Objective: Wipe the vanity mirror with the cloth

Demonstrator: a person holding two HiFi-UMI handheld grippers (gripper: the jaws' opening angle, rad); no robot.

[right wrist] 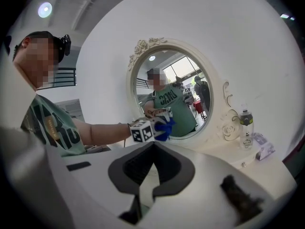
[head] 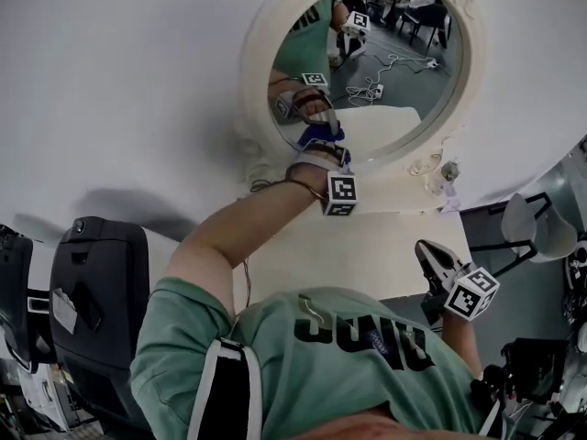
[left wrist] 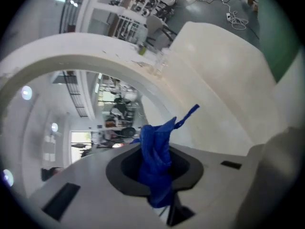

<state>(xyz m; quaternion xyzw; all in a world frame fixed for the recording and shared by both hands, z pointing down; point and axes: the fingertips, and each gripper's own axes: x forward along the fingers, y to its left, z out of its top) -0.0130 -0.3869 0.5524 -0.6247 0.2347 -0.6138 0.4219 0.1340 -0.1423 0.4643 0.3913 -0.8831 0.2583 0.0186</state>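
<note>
Plainly the wiping step is in hand: at the left, the left tool (head: 325,152) is closed on the blue cloth (left wrist: 155,152). The cloth is bunched between its jaws and held up at the lower edge of the vanity mirror (head: 390,58), at or just off the glass; actual contact cannot be confirmed. Most of the glass lies above and to the right of the cloth, though how much has been wiped cannot be told. Next, the cloth is to be pressed flat to the glass and swept across in overlapping strokes, with the ornate frame avoided. At the right, the right tool (head: 429,255) is held low beside the desk (head: 367,246), its jaws together on nothing, well apart from the mirror.
</note>
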